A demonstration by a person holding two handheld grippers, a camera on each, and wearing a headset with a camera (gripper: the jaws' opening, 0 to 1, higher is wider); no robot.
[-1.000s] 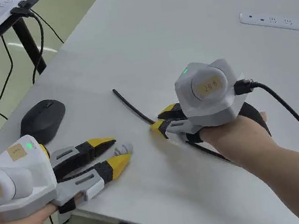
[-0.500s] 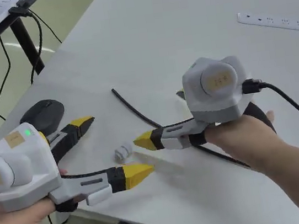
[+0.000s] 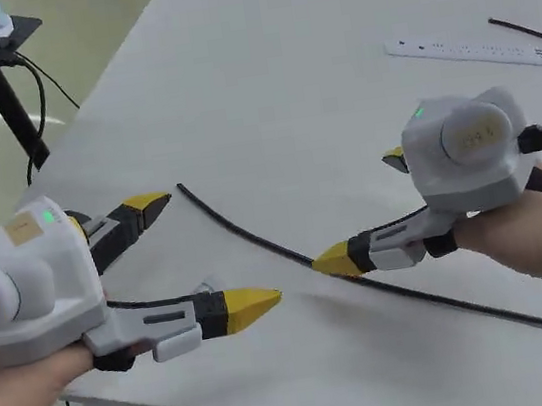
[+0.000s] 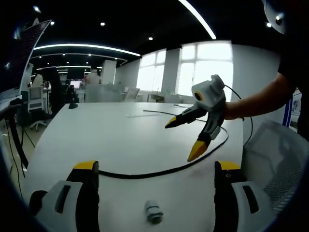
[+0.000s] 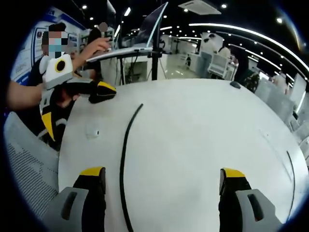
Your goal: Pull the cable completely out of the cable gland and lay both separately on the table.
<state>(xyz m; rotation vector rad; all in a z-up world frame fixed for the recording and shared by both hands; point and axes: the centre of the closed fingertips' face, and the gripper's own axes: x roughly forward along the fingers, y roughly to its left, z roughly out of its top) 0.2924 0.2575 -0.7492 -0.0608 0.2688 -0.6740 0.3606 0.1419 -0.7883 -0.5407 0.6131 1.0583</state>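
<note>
Head view, compared with 1.0 s and 0.5 s ago; the camera has shifted, so only relative changes are noted.

- Right gripper (image 3: 358, 211), at 3 o'clock: jaws spread wide, nothing between them. 1.0 s ago they were pinched on the cable (image 3: 255, 235); 0.5 s ago they had begun to part. The gripper has since drawn off toward 3 o'clock and is raised off the table (image 3: 284, 80). The lower yellow tip is above the cable, not gripping it.
- Left gripper (image 3: 207, 252), at 8 o'clock: jaws wide apart and empty. 1.0 s ago they were nearly closed beside the cable gland; 0.5 s ago they were already open.
- Cable: lies loose on the table as one long black line from 10 o'clock toward 4 o'clock, free of both grippers.
- Cable gland (image 4: 153, 212): small and pale, resting on the table at 6 o'clock in the left gripper view, between that gripper's jaws but touching neither. The cable (image 4: 159, 171) runs across beyond it, clearly apart.
- Right gripper view: gland (image 5: 91, 132) at 9 o'clock, beside the cable (image 5: 123, 145) with bare table between them. The left gripper (image 5: 77, 108) sits at 10 o'clock.
- Power strip (image 3: 462, 50) at 1 o'clock in the head view, well away from the work.
</note>
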